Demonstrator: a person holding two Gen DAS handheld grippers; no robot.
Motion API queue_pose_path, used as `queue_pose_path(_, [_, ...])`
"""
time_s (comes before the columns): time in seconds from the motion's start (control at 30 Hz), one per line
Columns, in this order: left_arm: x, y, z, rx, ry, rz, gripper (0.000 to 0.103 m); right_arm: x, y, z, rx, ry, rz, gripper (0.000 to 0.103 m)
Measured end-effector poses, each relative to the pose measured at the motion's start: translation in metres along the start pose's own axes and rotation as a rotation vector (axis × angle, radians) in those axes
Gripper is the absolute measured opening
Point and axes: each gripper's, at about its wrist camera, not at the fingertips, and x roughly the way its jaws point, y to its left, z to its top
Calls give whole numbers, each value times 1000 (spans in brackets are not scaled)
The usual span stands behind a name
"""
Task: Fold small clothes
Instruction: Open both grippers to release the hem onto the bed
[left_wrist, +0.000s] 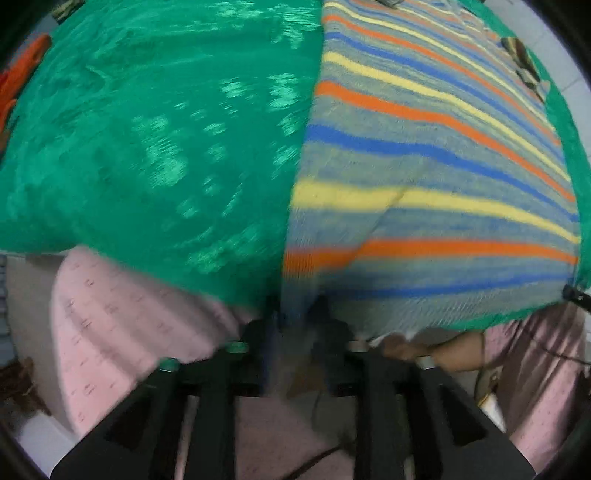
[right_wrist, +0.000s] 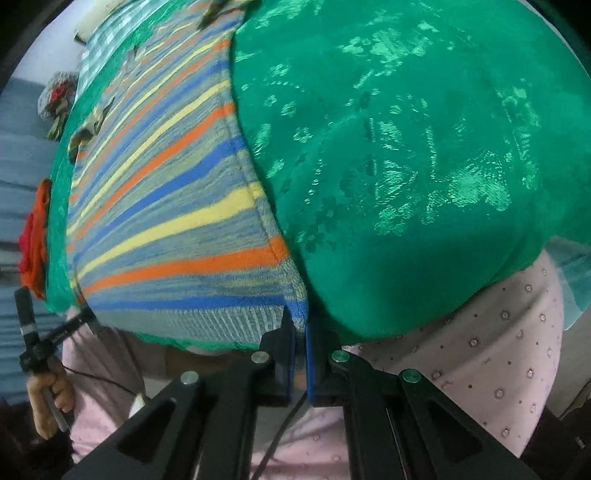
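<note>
The striped sweater (right_wrist: 177, 229) is lying flat on the green cloth (right_wrist: 406, 166), filling the left half of the right wrist view and the right half of the left wrist view. The right gripper (right_wrist: 300, 332) is pinching the sweater's near hem corner at bottom centre. The left gripper (left_wrist: 295, 310), blurred, appears to be closing on the opposite hem corner. Both corners probably need lifting together and level, carried toward the top of the frame so the fold lands square without dragging the cloth.
</note>
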Motion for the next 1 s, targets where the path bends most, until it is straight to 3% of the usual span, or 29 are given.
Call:
queue_pose_path(0.07, [-19,13,-13,-4,-46,36,46,-9,-6,-2,-11,16,-32,13])
queue_pose_path(0.13, [-45,28,-19,-34,-118,39,50,-34,-10,-11,-24,-23,-56,13])
queue_pose_path(0.27, [-92,33,1,-75,-328,-73,67,-83,8,-2,-125,-169,-108,14])
queue_pose_path(0.37, [-92,-2,28,-4,-433,-140,72,-95,45,23,-232,-264,-51,30])
queue_pose_path(0.47, [-60,-36,46,50,-393,-163,72,-68,77,49,-295,-295,60,32])
queue_pose_path(0.53, [-34,-43,46,67,-335,-134,72,-38,84,56,-315,-262,61,32])
queue_pose_path(0.6, [-5,-44,35,93,-257,-44,73,-2,72,56,-301,-193,3,26])
queue_pose_path(0.63, [-3,-43,26,115,-276,-23,74,4,63,52,-291,-191,3,22])
queue_pose_path(0.7, [-8,-42,9,151,-265,41,83,-3,44,40,-263,-228,29,19])
queue_pose_path(0.77, [-14,-33,0,126,-232,44,82,-11,28,30,-227,-211,28,18])
queue_pose_path(0.83, [-28,-26,-6,89,-255,-1,80,-24,26,24,-206,-188,-5,19])
queue_pose_path(0.93, [-48,-31,-6,74,-346,-48,86,-40,54,18,-287,-256,-122,32])
queue_pose_path(1.0, [-50,-39,0,84,-368,-45,92,-46,68,17,-329,-287,-95,41])
